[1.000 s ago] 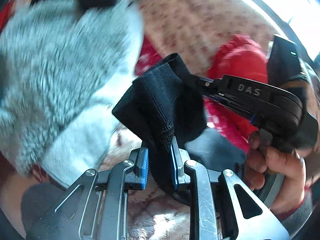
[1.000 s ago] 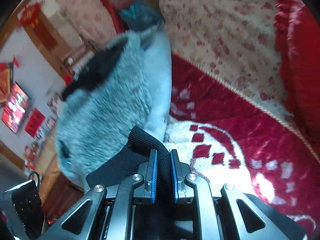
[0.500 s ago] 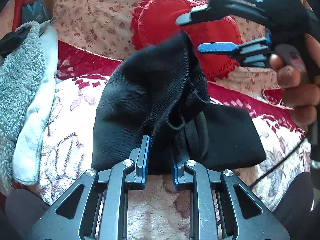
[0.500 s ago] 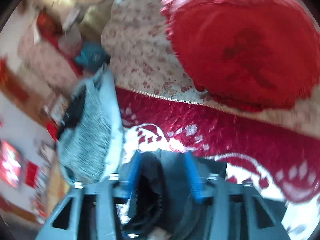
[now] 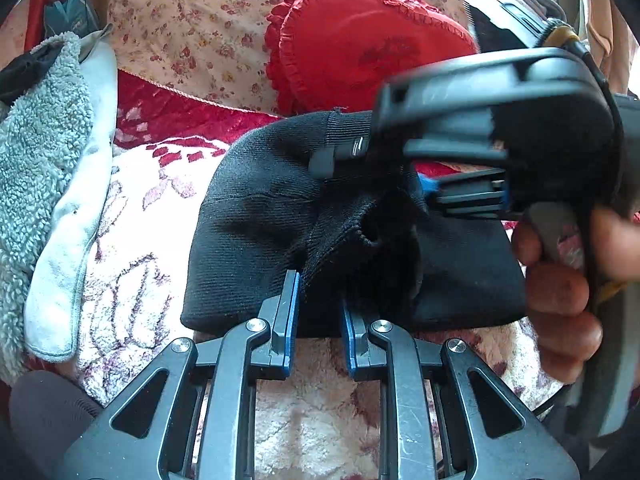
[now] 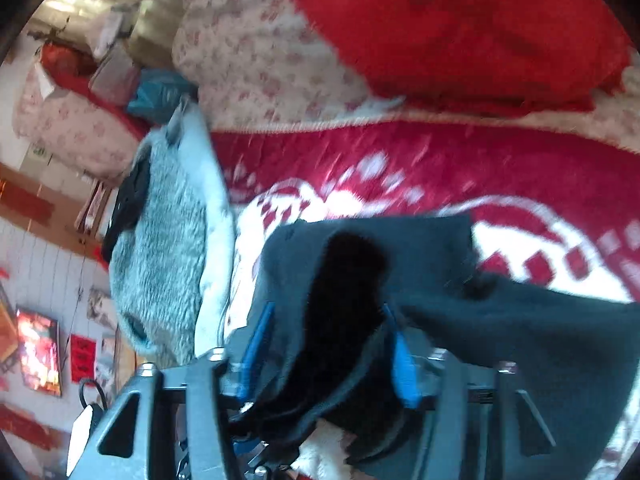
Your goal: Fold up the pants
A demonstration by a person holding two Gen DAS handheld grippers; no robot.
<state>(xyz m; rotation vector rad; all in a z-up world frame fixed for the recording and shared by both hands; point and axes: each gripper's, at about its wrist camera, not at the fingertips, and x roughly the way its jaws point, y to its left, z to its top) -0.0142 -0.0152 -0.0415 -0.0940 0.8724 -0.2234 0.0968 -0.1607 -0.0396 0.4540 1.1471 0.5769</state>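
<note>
Left wrist view shows the black pants lying as a folded bundle on the red-and-cream blanket, long axis running left to right across the frame, with a rounded fold at the left end and a ribbed edge raised toward the centre. The left gripper is clamped on the near edge of the pants, its blue pads pinching a ridge of fabric. The right gripper comes in from the right, held by a hand; its fingers are spread, one above the fabric and one below, with the ribbed edge loose between them.

Right wrist view is blurred; the right gripper has its blue pads wide apart with the pants draped between and over them, trailing off to the right. A grey fleece lies left of the pants, a red pillow behind on the floral cover.
</note>
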